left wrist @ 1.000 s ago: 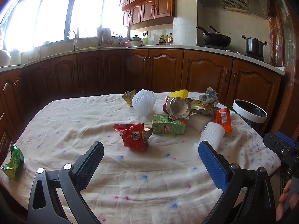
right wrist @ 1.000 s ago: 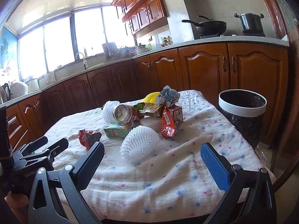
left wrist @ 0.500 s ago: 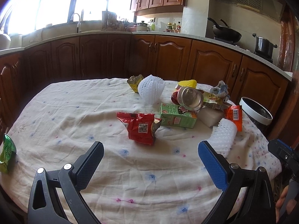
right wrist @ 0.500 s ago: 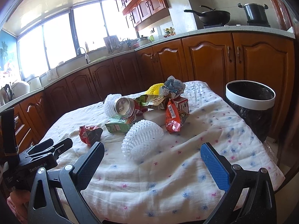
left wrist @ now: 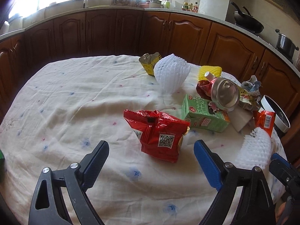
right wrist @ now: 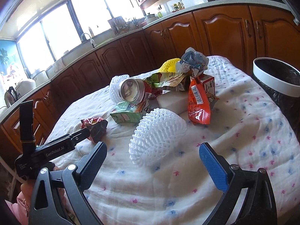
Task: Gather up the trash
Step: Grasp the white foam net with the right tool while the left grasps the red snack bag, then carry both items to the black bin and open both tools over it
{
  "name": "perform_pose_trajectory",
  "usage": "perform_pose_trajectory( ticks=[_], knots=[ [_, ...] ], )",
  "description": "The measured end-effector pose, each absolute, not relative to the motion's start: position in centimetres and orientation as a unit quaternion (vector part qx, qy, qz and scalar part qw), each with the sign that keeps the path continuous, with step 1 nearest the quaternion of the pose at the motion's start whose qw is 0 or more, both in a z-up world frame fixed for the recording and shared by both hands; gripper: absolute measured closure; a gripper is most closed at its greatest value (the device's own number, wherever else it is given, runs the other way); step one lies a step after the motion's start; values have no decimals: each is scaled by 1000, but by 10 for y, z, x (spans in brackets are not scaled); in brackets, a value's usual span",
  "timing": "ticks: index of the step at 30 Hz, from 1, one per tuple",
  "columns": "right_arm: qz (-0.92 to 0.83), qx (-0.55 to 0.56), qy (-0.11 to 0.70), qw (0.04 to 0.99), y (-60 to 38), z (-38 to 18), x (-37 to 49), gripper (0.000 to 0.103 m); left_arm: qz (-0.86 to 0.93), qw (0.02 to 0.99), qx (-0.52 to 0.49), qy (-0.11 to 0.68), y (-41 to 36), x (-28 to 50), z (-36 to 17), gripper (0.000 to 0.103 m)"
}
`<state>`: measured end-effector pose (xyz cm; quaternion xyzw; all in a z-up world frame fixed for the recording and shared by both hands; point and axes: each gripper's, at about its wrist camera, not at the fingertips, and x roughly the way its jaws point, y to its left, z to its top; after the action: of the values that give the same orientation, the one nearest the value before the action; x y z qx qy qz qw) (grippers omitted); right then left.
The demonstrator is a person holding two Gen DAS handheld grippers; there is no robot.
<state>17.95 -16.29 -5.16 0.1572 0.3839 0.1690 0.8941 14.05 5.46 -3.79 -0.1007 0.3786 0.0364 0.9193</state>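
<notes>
Trash lies on a table with a white dotted cloth (left wrist: 75,101). My left gripper (left wrist: 151,150) is open and empty, with a red snack packet (left wrist: 159,133) just ahead between its fingers. Behind it lie a green carton (left wrist: 203,116), a metal can (left wrist: 225,93) and a white foam net (left wrist: 171,73). My right gripper (right wrist: 152,156) is open and empty, with another white foam net (right wrist: 159,135) right in front of it. The can (right wrist: 131,90), the carton (right wrist: 127,114) and an orange wrapper (right wrist: 198,101) lie beyond. The bin (right wrist: 277,80) stands at the table's right.
Wooden cabinets (left wrist: 187,31) and a counter with a sink ring the table. A yellow foam net (left wrist: 210,71), a yellow-gold wrapper (left wrist: 150,63) and crumpled packets (right wrist: 193,60) sit in the pile. A green packet edge (left wrist: 1,157) shows at far left.
Both grippers have moved forward and lower over the table. The red packet now sits close between the left fingers, and the foam net sits close to the right fingers.
</notes>
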Motion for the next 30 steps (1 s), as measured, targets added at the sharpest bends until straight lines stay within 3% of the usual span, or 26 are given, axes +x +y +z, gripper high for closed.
perform_pose_trajectory(
  ticks=[2,4,6,8,10,16,30],
  knots=[
    [171,159,398,887,-159,-58,189,16,33,915,-108,387,57,152,-42,28],
    [172,164,411,880,-156,-65,199,29,24,911,-116,395,58,158,-46,51],
    [176,172,422,873,-157,-71,205,59,12,907,-124,402,60,162,-50,67],
    [180,179,427,868,-158,-75,207,80,10,908,-125,399,62,163,-50,69],
    [185,181,425,868,-160,-75,206,88,6,912,-123,390,61,162,-48,74],
    [199,184,408,872,-166,-63,195,92,-9,920,-113,375,52,142,-31,79],
    [170,209,351,897,-231,-15,169,92,-107,929,-83,345,-18,135,18,80]
  ],
)
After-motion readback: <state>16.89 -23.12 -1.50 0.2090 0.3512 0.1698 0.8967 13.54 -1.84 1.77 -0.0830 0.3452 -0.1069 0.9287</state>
